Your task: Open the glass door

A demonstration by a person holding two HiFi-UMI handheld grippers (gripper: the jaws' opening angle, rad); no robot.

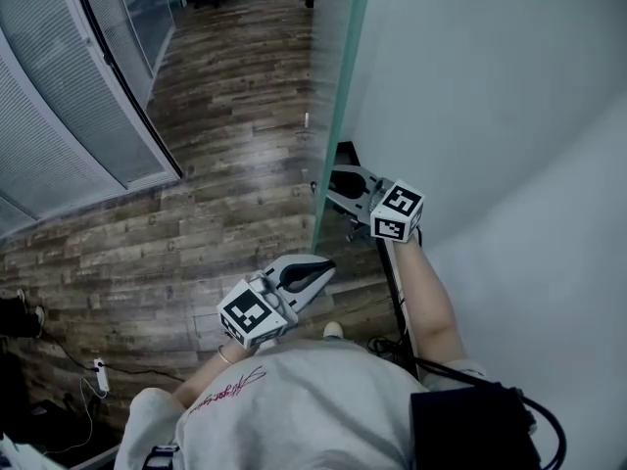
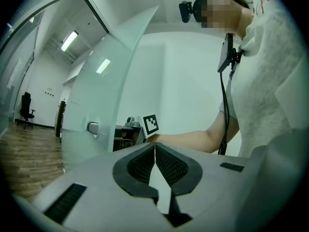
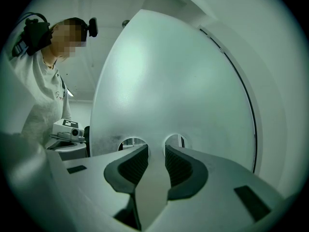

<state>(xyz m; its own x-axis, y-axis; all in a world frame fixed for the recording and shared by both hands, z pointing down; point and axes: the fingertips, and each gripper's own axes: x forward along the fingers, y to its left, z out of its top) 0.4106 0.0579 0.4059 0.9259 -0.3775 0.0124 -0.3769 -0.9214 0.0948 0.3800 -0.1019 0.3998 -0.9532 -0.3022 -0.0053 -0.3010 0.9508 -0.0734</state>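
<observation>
Now, left gripper: jaws together, empty (off the door).
Right gripper: jaws partly apart, tips at the glass door; grip unclear.
Door position: ajar, standing between both grippers.

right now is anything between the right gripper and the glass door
Nothing visible does: the right gripper is at the glass door, its jaws on a pale upright part of it.
</observation>
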